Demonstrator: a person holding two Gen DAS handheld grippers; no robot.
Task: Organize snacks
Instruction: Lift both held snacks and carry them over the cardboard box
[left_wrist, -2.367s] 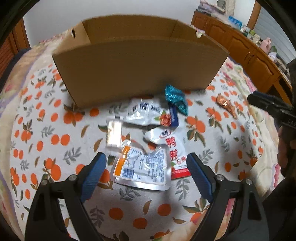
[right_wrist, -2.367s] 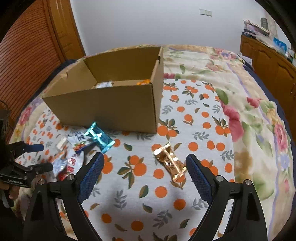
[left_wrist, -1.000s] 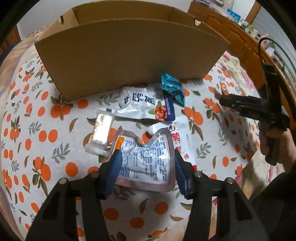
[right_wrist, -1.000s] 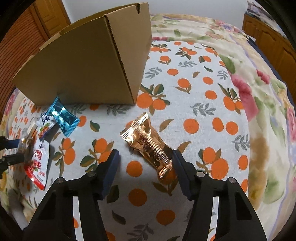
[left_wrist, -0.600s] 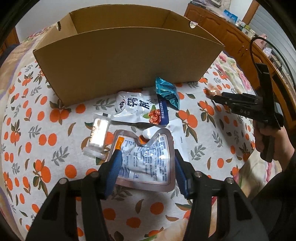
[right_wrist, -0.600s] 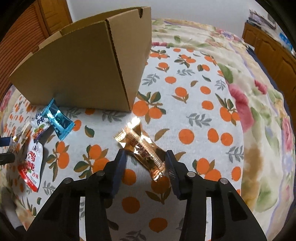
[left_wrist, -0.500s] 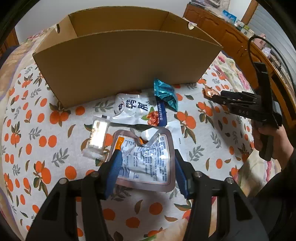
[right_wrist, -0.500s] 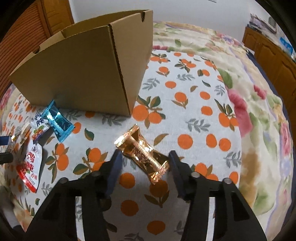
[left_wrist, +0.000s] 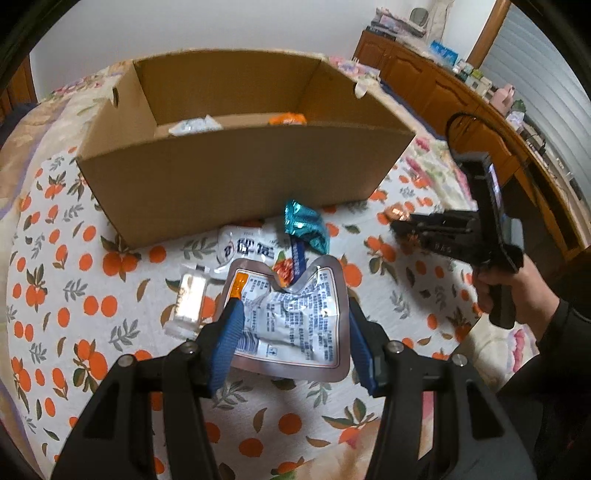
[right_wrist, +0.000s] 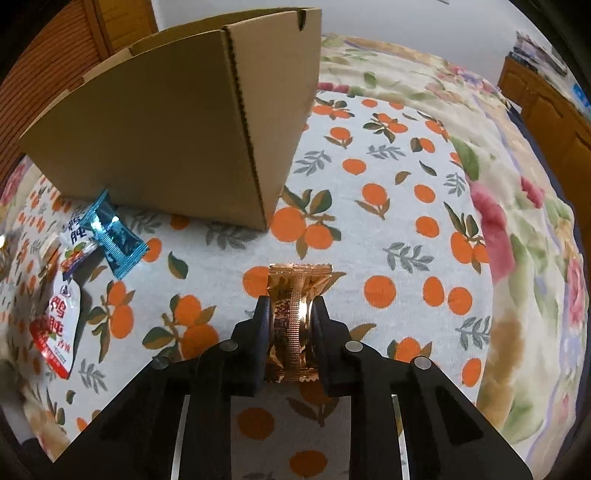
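An open cardboard box (left_wrist: 236, 173) stands on the orange-print bedsheet, with a white packet (left_wrist: 194, 125) and an orange packet (left_wrist: 288, 118) inside. My left gripper (left_wrist: 293, 323) is shut on a silver pouch (left_wrist: 295, 291), held a little above the sheet in front of the box. In the right wrist view, near the box's corner (right_wrist: 243, 147), my right gripper (right_wrist: 291, 306) is closing its jaws, and the pads press on a gold snack packet (right_wrist: 295, 280). The left wrist view shows the right gripper (left_wrist: 399, 225) in a hand at the right.
Loose on the sheet before the box lie a teal packet (left_wrist: 304, 225), a white-and-blue pouch (left_wrist: 247, 247), a small clear packet (left_wrist: 190, 299) and a white-and-red pouch (right_wrist: 57, 317). A floral blanket (right_wrist: 517, 229) covers the right side. Wooden cabinets (left_wrist: 461, 107) line the far wall.
The right gripper's jaws closed in on the gold packet, which now lies straight between the pads. The left gripper rose with the silver pouch, so the box's inside came into view.
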